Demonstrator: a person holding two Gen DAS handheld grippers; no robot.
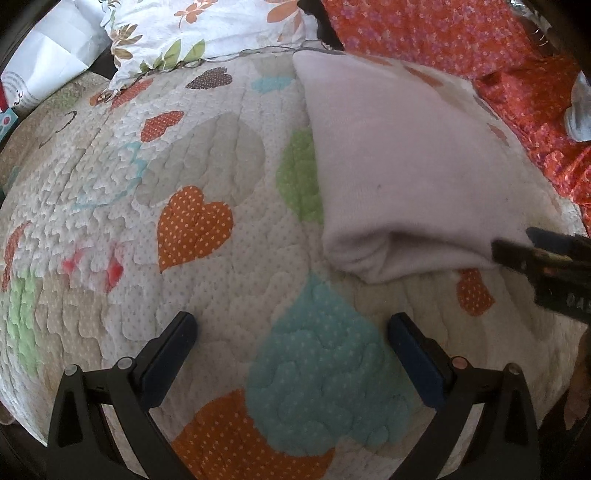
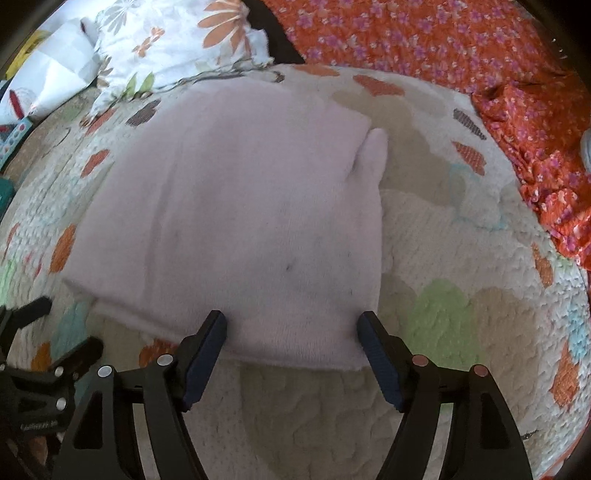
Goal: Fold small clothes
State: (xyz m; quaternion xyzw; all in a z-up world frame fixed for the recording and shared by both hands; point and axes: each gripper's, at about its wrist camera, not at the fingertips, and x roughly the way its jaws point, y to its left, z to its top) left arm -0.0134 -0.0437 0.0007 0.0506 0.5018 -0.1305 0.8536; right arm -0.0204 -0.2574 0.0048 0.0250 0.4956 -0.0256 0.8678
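A pale pink folded garment (image 2: 236, 221) lies flat on a quilt with heart patches (image 2: 461, 295). My right gripper (image 2: 291, 325) is open, its two fingers standing over the garment's near edge without closing on it. In the left wrist view the garment (image 1: 399, 158) lies to the upper right. My left gripper (image 1: 291, 325) is open and empty over the quilt (image 1: 184, 155), to the left of the garment's near corner. The right gripper (image 1: 546, 266) shows at that view's right edge beside the garment; the left gripper (image 2: 37, 343) shows at the right wrist view's lower left.
A white floral pillow (image 1: 192, 29) lies at the back left, with a white bag (image 1: 48, 55) beside it. An orange floral sheet (image 1: 461, 40) runs along the back and right side. A grey-white item (image 1: 580, 107) sits on the sheet at the far right.
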